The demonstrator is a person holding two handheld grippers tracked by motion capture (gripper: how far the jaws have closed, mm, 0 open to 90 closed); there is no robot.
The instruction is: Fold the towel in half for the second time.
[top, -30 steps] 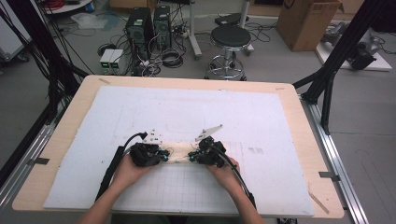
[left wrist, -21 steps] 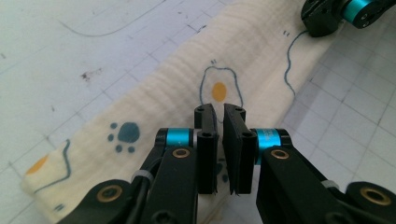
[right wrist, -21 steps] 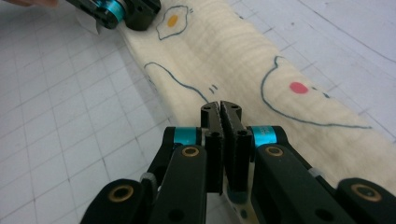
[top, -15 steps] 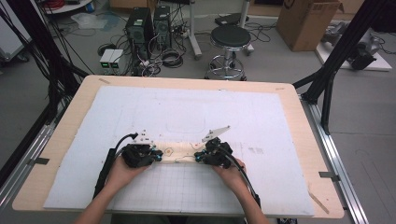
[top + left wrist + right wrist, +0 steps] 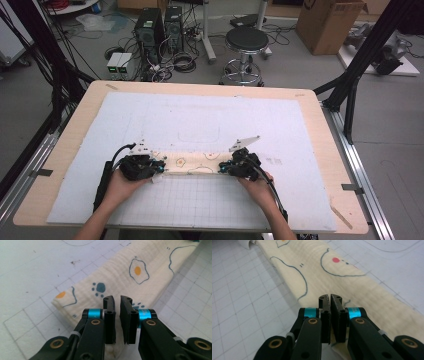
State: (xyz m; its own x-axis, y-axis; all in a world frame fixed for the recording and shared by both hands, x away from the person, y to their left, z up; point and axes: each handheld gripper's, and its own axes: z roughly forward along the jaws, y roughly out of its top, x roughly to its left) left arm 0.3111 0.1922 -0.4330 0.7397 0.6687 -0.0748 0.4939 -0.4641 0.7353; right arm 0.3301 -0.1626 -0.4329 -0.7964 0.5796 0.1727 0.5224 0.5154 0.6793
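Observation:
A folded cream cloth [image 5: 195,162] printed with fried eggs and paw marks lies as a long strip on the white gridded mat [image 5: 200,205]. My left gripper [image 5: 161,170] is at its left end. In the left gripper view the jaws [image 5: 117,300] have just been opening and stand a narrow gap apart, with the cloth [image 5: 125,275] under them and its edge low between them. At the strip's right end is my right gripper [image 5: 223,169]. Its jaws [image 5: 329,297] meet at the tips and pinch the cloth [image 5: 317,272] near its edge.
The mat covers most of a wooden table [image 5: 330,150]. A faint rounded outline [image 5: 200,132] is drawn on the mat behind the cloth. On the floor past the far edge are a stool [image 5: 246,42], computer cases [image 5: 160,25] and a cardboard box [image 5: 330,22].
Both hands have moved apart, left one leftward and right one rightward. The cloth between them has been drawn out into a longer strip.

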